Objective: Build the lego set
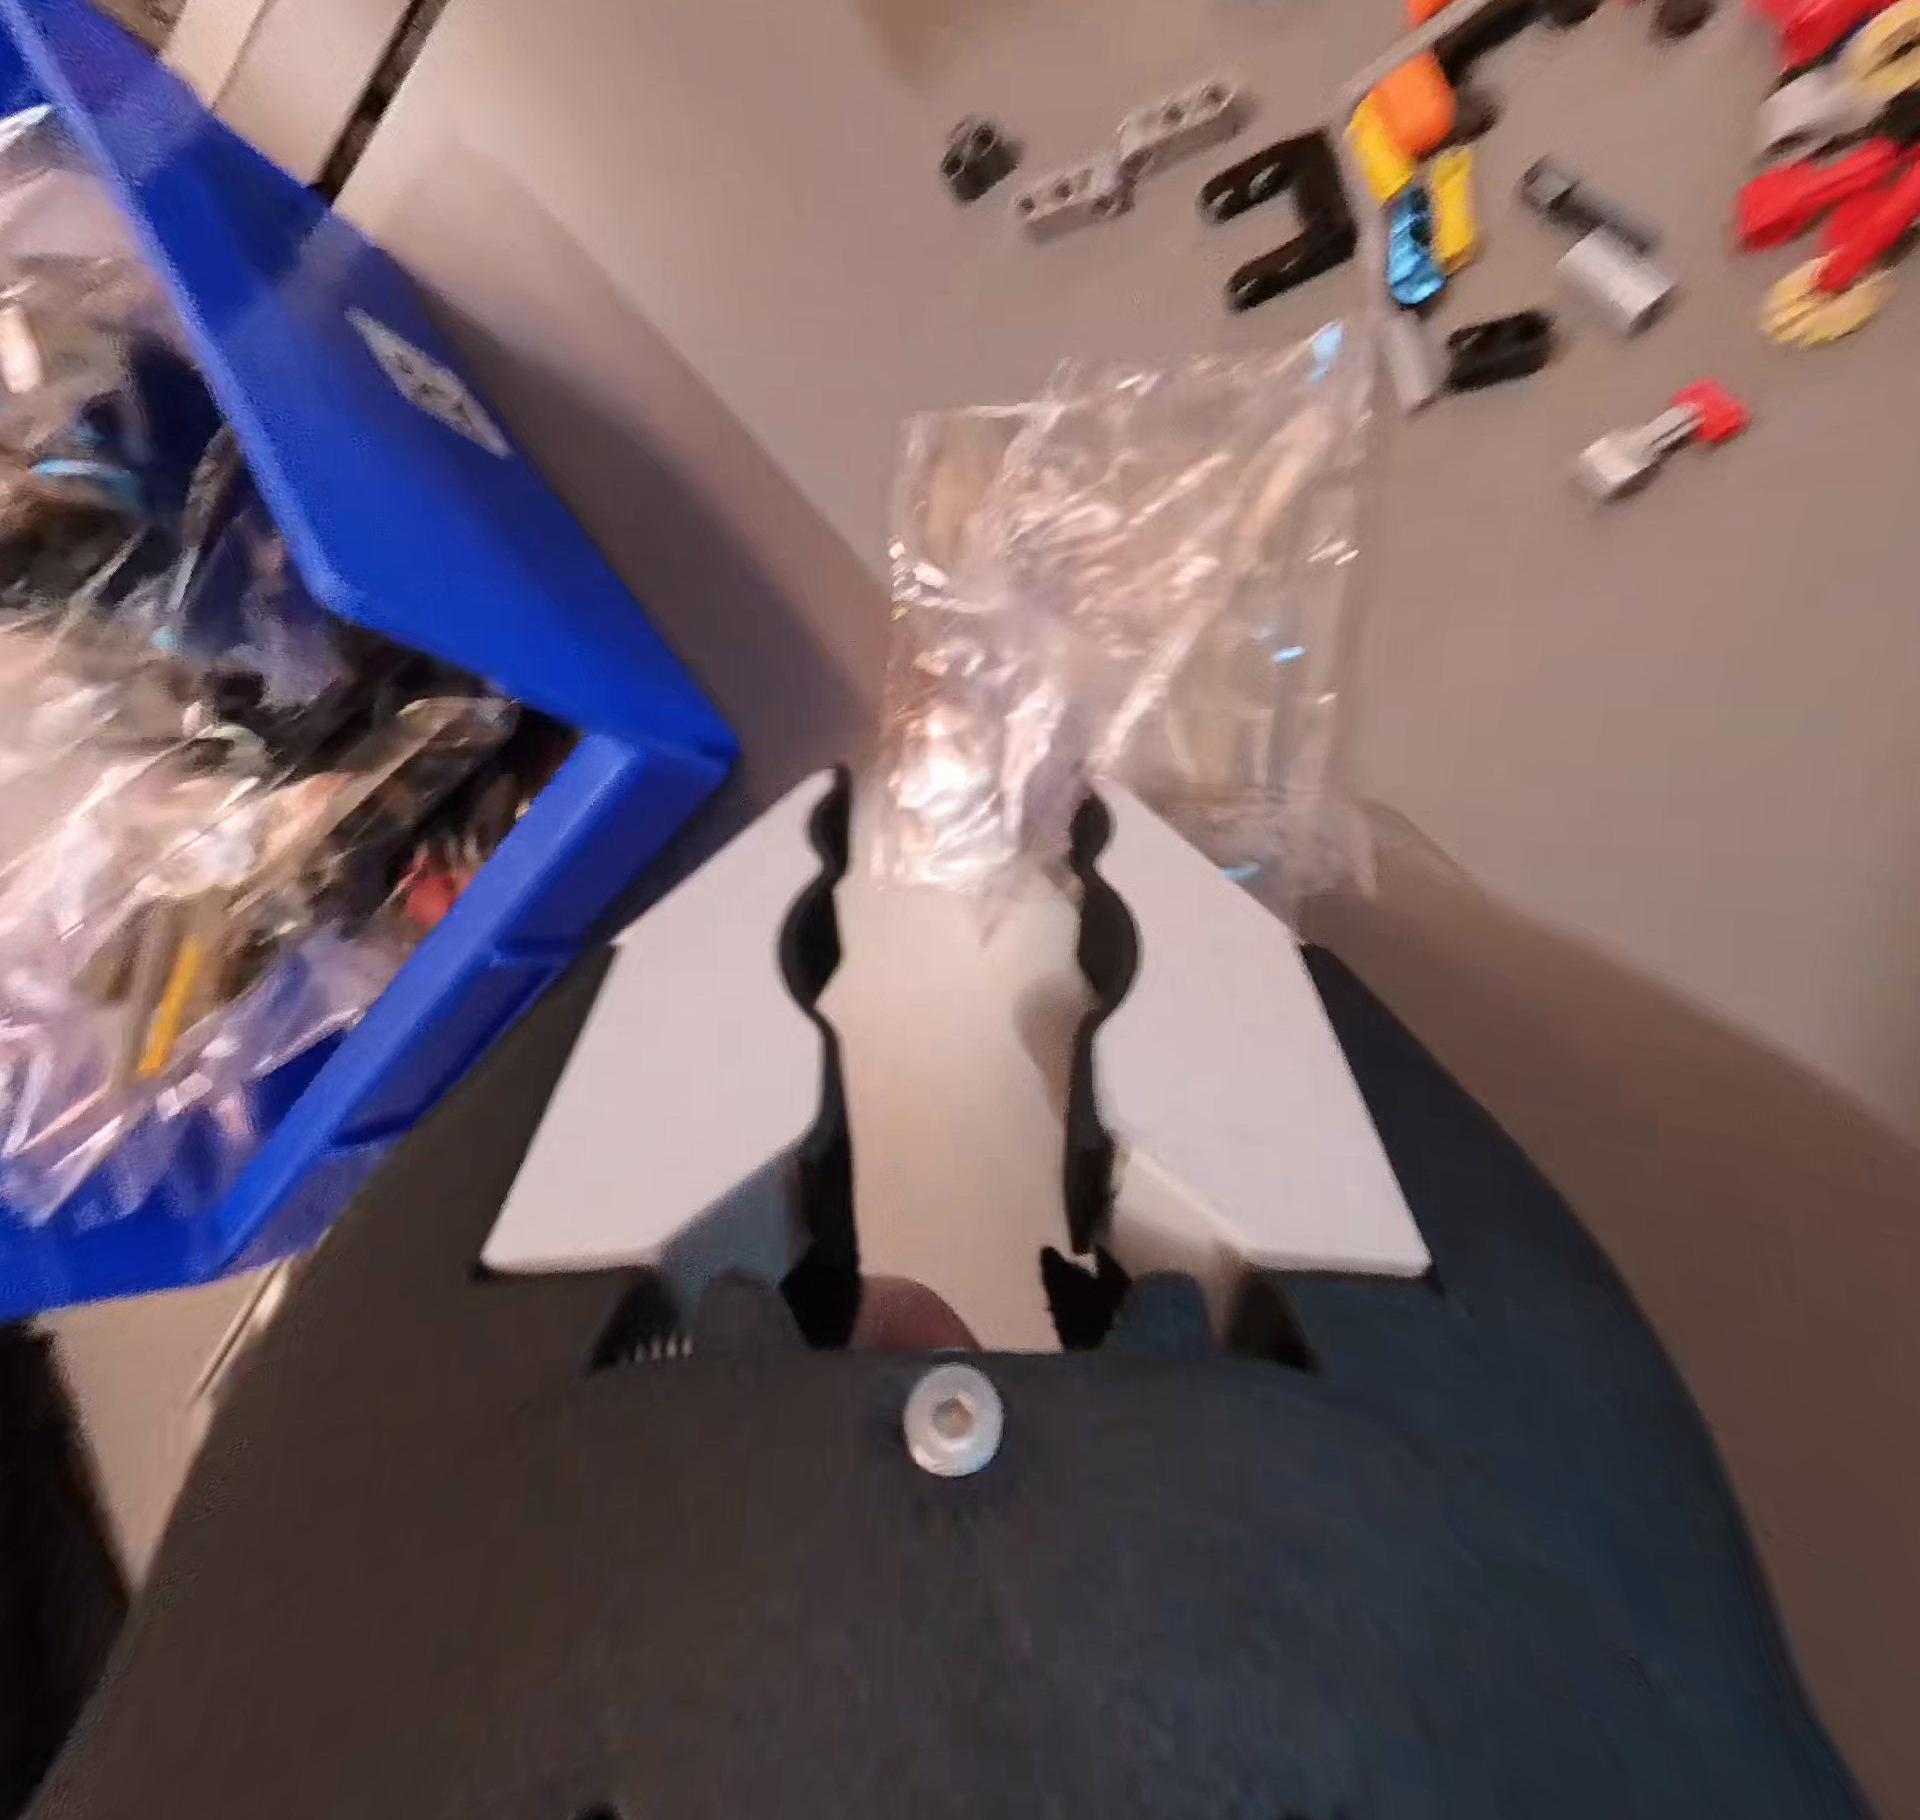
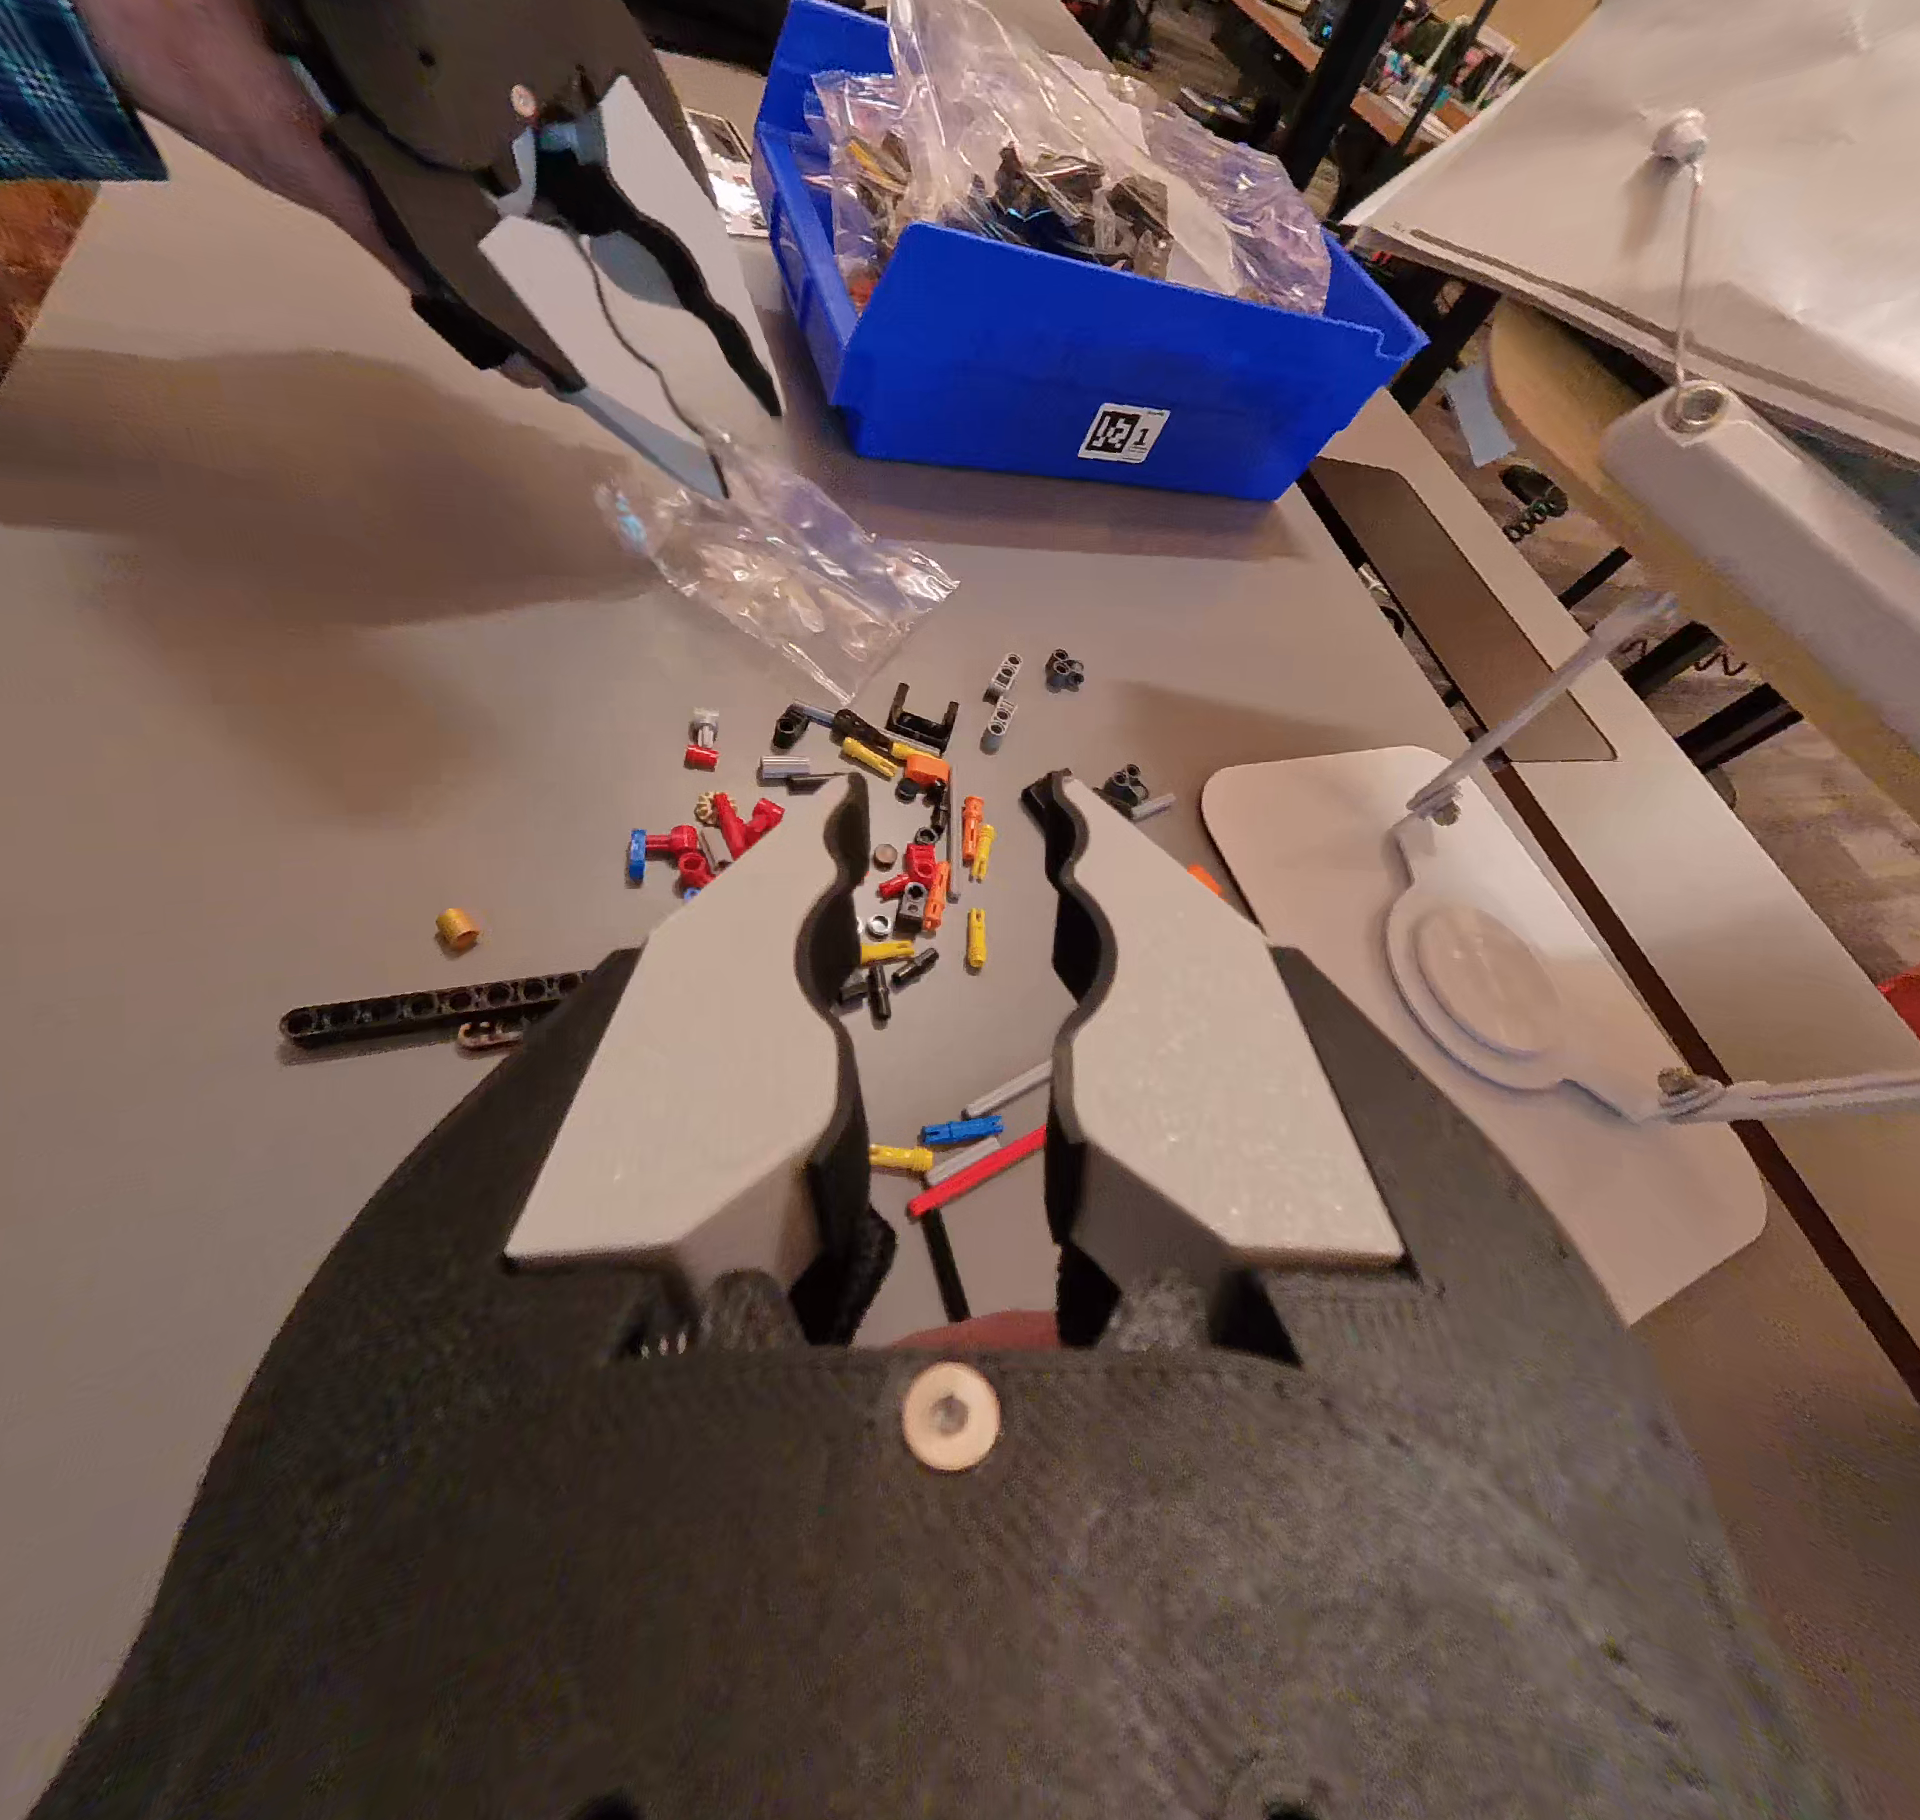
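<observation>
My left gripper (image 1: 961,814) is open, and one end of an empty clear plastic bag (image 1: 1122,607) lies between and under its fingertips. The right wrist view shows this gripper (image 2: 743,451) coming from the upper left, tips at the bag (image 2: 779,565) on the grey table (image 2: 260,627). Loose lego pieces (image 2: 904,856) in red, yellow, orange, black and grey are scattered on the table. My right gripper (image 2: 951,804) is open and empty, hovering above them. A long black holed beam (image 2: 426,1007) and a small gold ring (image 2: 457,929) lie to the left.
A blue bin (image 2: 1091,357) holding several clear bags of parts stands at the back; it also shows at the left of the left wrist view (image 1: 416,482). A white stand base (image 2: 1455,949) with thin rods sits at the right, near the table edge. The grippers' ends are close to 25 cm from one another. My right gripper is the nearer one to the white stand base (image 2: 1455,949): about 25 cm, against 35 cm.
</observation>
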{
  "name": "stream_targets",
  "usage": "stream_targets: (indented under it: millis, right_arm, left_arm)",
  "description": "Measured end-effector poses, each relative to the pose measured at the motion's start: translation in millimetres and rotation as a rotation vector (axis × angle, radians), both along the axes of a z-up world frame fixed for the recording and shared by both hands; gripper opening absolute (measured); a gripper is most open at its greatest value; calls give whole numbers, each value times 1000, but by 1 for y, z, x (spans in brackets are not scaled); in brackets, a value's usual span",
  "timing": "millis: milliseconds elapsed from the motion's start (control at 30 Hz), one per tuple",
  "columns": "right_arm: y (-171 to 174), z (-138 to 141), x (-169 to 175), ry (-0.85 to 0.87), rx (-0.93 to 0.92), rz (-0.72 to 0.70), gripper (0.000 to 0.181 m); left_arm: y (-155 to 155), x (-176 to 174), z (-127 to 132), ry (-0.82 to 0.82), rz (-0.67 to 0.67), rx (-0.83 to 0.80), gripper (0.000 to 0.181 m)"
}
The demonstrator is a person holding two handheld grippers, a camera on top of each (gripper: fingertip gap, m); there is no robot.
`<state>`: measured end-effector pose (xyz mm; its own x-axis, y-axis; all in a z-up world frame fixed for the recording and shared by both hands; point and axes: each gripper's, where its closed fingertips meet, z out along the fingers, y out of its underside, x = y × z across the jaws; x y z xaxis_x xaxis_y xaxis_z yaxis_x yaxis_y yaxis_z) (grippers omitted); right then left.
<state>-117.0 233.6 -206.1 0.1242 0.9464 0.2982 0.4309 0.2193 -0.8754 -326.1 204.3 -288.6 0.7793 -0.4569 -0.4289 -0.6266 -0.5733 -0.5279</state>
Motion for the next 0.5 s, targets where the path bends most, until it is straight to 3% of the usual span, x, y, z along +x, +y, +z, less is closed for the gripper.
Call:
stream_targets:
  millis: [67,200,333,433,500]
  right_arm:
    - [2,0,1,6,-2,-5,31]
    - [6,-2,6,9,2,-21,30]
    - [13,0,11,20,8,-51,27]
    - [18,-1,14,18,14,-72,22]
    - [19,-3,14,15,13,-80,11]
  left_arm:
    - [-3,-7,-1,41,14,19,62]
    - [-7,-12,8,35,39,71,61]
    - [-5,-10,38,58,28,226,21]
    - [-2,0,65,88,-12,354,3]
    - [0,11,78,112,-61,408,0]
